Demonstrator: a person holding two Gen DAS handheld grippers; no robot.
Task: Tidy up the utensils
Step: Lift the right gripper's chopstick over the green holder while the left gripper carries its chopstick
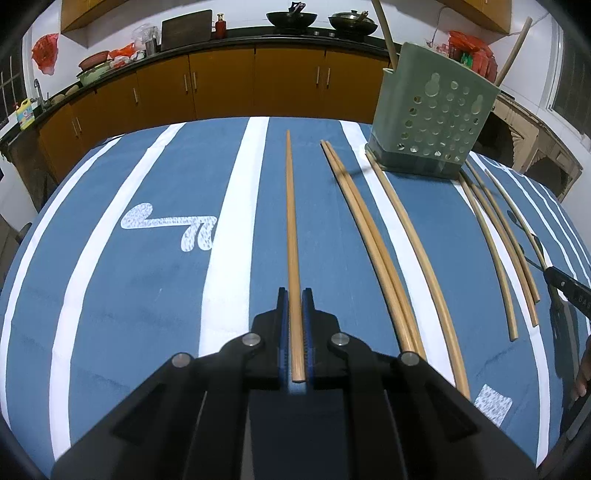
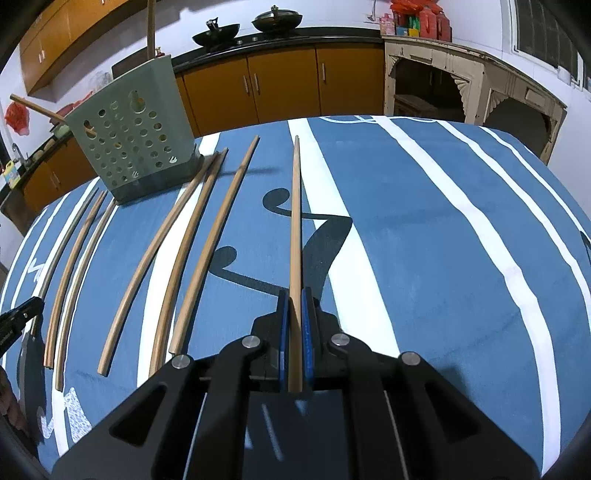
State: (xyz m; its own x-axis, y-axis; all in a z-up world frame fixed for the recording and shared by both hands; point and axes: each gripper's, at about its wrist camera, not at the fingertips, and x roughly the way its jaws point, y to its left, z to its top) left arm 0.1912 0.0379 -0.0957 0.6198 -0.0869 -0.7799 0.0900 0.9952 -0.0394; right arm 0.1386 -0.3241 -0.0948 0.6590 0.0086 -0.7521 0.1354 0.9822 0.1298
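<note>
**Two claws, two sticks**

We hold a claw in each hand, over a table with a blue cloth that has white stripes.

Our left claw is pinched shut on one stick. The stick sits between the blue pads and points away from us, to 12 o'clock. In this view we cannot tell if its far tip rests on the cloth.

Our right claw is also pinched shut on a stick. This stick points to 12 o'clock too. A dark shadow lies on the cloth just beside it.

The green holder stands upright on the cloth. It has many round holes in its side. From the left claw it is at about 1 o'clock. From the right claw it is at about 10 o'clock. Two sticks stand in it already and poke out of the top.

More sticks lie flat on the cloth. From the left claw we see a pair touching each other at 1 o'clock, then a lone one beside them. More sticks lie further off at 2 o'clock, near the tip of the other claw.

At 12 o'clock, well behind the table, we see orange cupboards and two black woks on the counter.
</note>
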